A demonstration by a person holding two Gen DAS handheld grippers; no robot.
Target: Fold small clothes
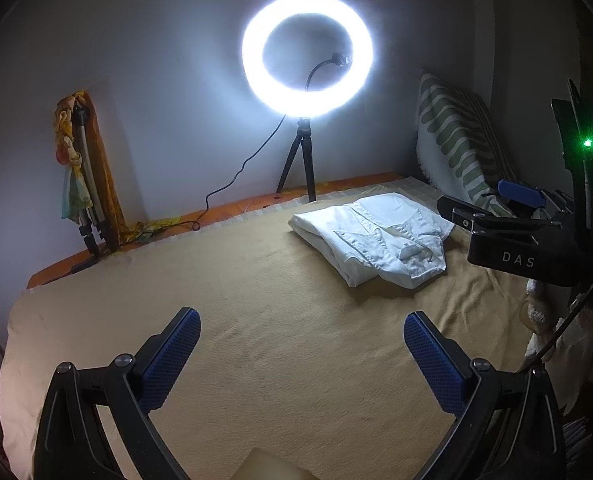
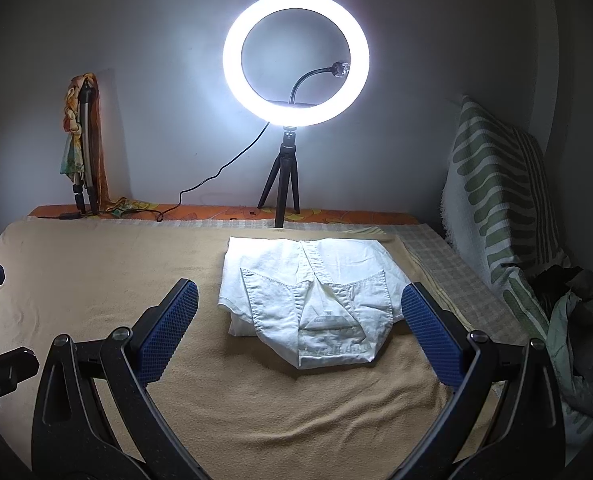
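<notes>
White collared shirt (image 2: pixel 310 292) lies folded into a compact rectangle on the tan blanket (image 2: pixel 96 264) covering the bed, collar end toward the camera in the right wrist view, button placket running back toward the ring light (image 2: pixel 295 58). Sleeves and sides look tucked under; edges fairly square, bottom layer peeking out slightly on the left side. Judging from this, the fold on this garment is essentially done; what's left is at most a tidy-up or setting it aside, and possibly more items — a dark/green cloth heap (image 2: pixel 572 292) sits at the right edge by the striped pillow (image 2: pixel 496 184), can't tell if it's part of the task.

Right gripper (image 2: pixel 298 328): jaws spread wide, nothing between them, hovering just over the near end of the shirt, collar framed between the blue pads. No contact visible.

Left gripper (image 1: pixel 302 352): jaws also wide apart, empty, over bare blanket, well apart from the shirt (image 1: pixel 372 232), which lies ahead and to its right. In the left wrist view the right gripper's body (image 1: pixel 512 232) is just beside the shirt's right edge.

Ring light on small tripod at the wall behind the shirt; folded tripod (image 2: pixel 86 148) with colourful cloth leans at left.
</notes>
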